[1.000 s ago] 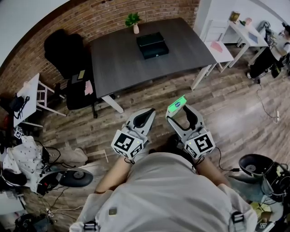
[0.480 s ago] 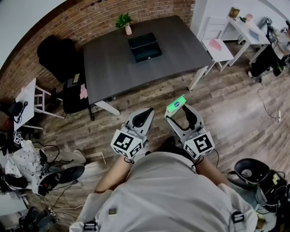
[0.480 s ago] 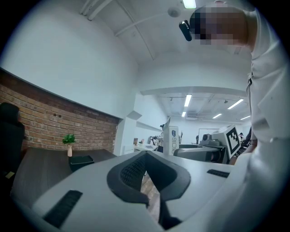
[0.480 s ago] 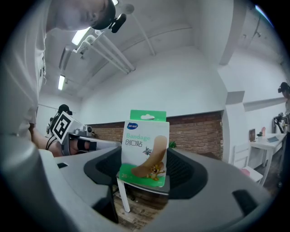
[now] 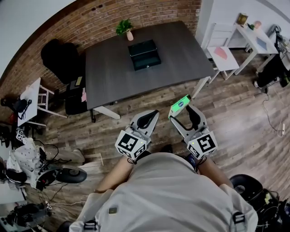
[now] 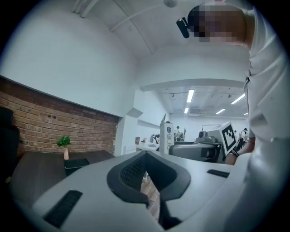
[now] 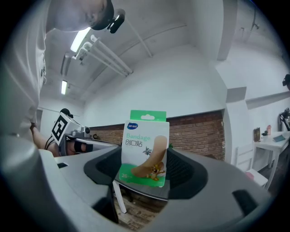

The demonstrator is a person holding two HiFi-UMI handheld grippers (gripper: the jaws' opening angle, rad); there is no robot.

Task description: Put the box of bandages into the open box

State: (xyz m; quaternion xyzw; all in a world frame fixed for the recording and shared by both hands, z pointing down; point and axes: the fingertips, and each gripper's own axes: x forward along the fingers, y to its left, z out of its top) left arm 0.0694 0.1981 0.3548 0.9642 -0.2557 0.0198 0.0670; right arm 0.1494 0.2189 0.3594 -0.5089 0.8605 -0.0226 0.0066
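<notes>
1. Two tools were held side by side low in the head view, above the wooden floor (image 5: 235, 113) and well short of the tabletop (image 5: 181, 54).
2. Right tool (image 5: 181, 108): jaws were closed on the box of bandages (image 5: 180, 103), one pad against each side. In the right gripper view the box of bandages (image 7: 145, 152) stood upright between the jaws of the right tool (image 7: 145, 176), printed face to the camera, its green top edge above the pads.
3. Left tool (image 5: 152, 114): jaws were drawn together with nothing between them. In the left gripper view the pads of the left tool (image 6: 146, 156) met at the tips, with only a sliver of floor showing below them.
4. Open box (image 5: 144, 54): dark, lid raised, it sat on the far half of the tabletop, well apart from both tools. A small potted plant (image 5: 125, 28) stood just behind it near the brick wall (image 5: 149, 11).
5. Open box (image 6: 76, 164) and potted plant (image 6: 65, 146) also showed small at the left of the left gripper view.
</notes>
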